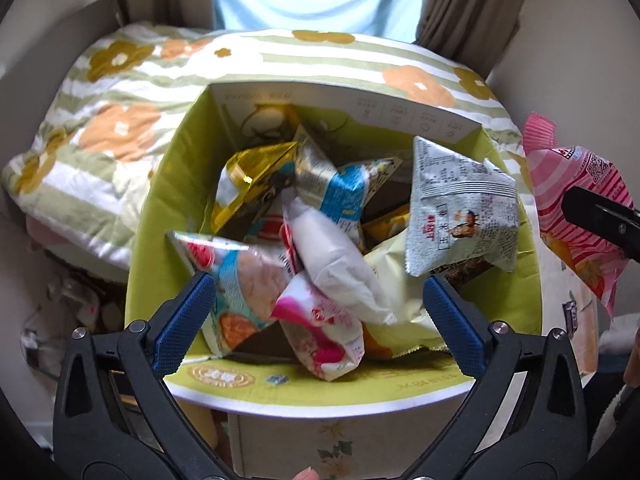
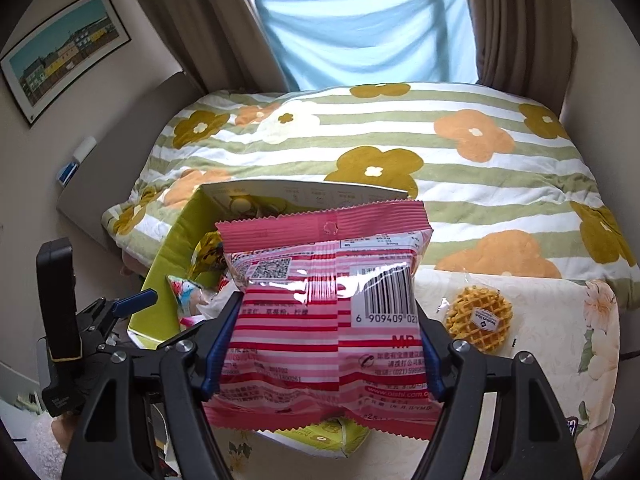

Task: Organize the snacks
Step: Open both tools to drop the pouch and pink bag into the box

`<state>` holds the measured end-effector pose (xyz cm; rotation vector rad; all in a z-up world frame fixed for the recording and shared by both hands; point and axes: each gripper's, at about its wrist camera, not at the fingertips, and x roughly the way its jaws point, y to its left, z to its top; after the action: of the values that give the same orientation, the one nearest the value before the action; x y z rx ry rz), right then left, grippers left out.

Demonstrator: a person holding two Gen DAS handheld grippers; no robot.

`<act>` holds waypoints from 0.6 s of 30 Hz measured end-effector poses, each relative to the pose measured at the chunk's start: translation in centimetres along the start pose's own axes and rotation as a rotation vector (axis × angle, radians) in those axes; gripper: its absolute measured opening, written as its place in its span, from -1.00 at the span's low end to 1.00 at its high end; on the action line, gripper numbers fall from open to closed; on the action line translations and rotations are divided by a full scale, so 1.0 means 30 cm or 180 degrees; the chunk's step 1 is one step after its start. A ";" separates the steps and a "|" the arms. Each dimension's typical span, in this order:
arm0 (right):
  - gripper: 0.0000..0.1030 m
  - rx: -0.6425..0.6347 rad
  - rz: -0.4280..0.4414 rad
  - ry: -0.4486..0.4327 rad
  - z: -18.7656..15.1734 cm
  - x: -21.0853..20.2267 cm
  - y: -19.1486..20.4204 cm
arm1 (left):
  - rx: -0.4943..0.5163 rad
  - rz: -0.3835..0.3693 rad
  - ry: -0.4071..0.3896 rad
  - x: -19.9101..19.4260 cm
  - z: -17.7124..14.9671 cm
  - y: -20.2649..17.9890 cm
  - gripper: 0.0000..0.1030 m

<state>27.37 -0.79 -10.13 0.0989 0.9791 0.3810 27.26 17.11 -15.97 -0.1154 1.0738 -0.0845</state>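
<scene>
Over the open green box (image 1: 160, 216), my left claw (image 1: 320, 312) is hanging with its blue pads spread wide and nothing between them, looking straight down onto a heap of snack packets. A white packet (image 1: 340, 264) is lying across the middle of the pile, a pink-and-white one (image 1: 320, 332) is just below it toward me, a gold foil one (image 1: 256, 176) is sitting further back, and a pale grey sachet (image 1: 460, 208) is leaning against the box's right wall. Off to the right, my right claw (image 2: 320, 344) is clenching a pink striped snack bag (image 2: 324, 312), pads pressing in on both its sides, barcode facing the camera, the bag held up in the air just beside the box's right edge; the same bag (image 1: 576, 208) is showing at the right rim of the left view. On the flowered surface (image 2: 560, 344) to the right, a wrapped waffle (image 2: 480, 320) is lying flat, apart from the box. Behind everything, the bed's flowered striped quilt (image 2: 400, 148) is spreading toward the curtained window (image 2: 360, 20).
</scene>
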 end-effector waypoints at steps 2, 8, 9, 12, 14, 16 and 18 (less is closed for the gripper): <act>0.38 -0.0048 0.0027 -0.0007 0.004 0.006 0.014 | -0.0099 -0.0051 0.0027 -0.004 -0.009 0.017 0.99; 0.63 -0.0318 0.0007 -0.0037 0.001 0.021 0.071 | -0.0176 -0.0015 -0.0029 -0.033 -0.013 0.043 0.99; 0.81 -0.0361 -0.0010 -0.0072 -0.004 0.018 0.075 | -0.0207 -0.0014 -0.0055 -0.043 -0.012 0.049 0.99; 0.84 -0.0351 0.0006 -0.0128 -0.016 0.008 0.064 | -0.0268 -0.0024 -0.0084 -0.064 -0.009 0.065 0.99; 0.84 -0.0298 0.0030 -0.0115 -0.020 0.009 0.052 | -0.0286 -0.0024 -0.0088 -0.073 -0.007 0.071 0.99; 0.84 -0.0242 -0.0001 -0.0109 -0.022 0.005 0.041 | -0.0293 -0.0023 -0.0092 -0.082 -0.008 0.072 0.99; 0.84 -0.0198 0.0016 -0.0105 -0.024 0.000 0.035 | -0.0294 -0.0022 -0.0101 -0.088 -0.010 0.072 0.99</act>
<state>26.49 0.12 -10.27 0.0511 0.9339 0.4132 25.77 19.57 -14.09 -0.2030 1.0457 -0.0393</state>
